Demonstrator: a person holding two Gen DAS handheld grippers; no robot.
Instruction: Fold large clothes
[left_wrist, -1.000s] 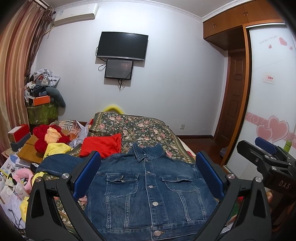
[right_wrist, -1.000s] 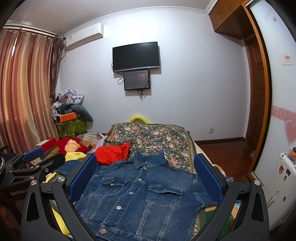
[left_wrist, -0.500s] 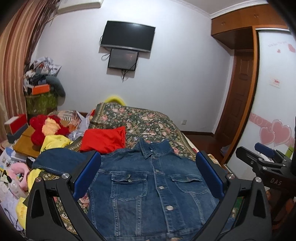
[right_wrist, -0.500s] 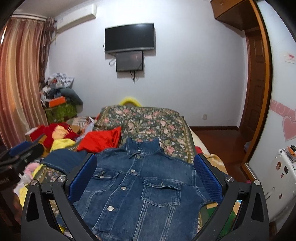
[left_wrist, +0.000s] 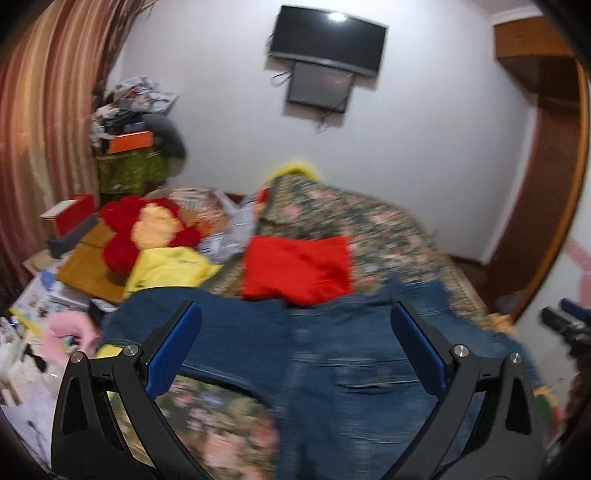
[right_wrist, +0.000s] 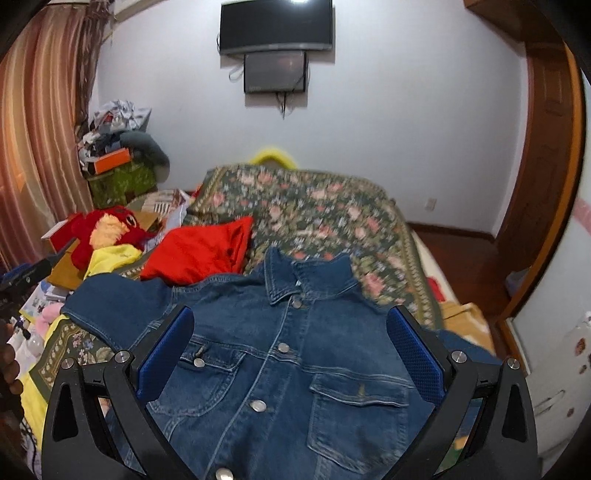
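the bed (right_wrist: 402, 236) w/ its flowered cover fills the middle of both views, and you've got the denim jacket (right_wrist: 280, 354) laid flat on its near end, front up, buttons shut, collar toward the far wall. that's prob why it's there: a broad flat spot so the whole thing can be spread before folding. one sleeve runs out to the left of the right-wrist frame over the bed edge, so i'd judge no fold is made yet.

in the left-wrist view the jacket (left_wrist: 332, 369) is blurred, lower centre, sleeve reaching lower left.

around it: a red cloth (right_wrist: 199, 251) lies just beyond the left shoulder, touching or nearly so (can't tell which); it could get in the way if you swing the sleeve. a yellow cloth (right_wrist: 110, 258) and a red soft toy (right_wrist: 103, 229) sit further left amid clutter, centre left of frame. tv (right_wrist: 277, 26) up top, not a concern.

your left gripper (left_wrist: 295, 354) is spread wide, nothing between the pads, above the jacket. right gripper (right_wrist: 291, 354) same: wide, empty, over the chest.
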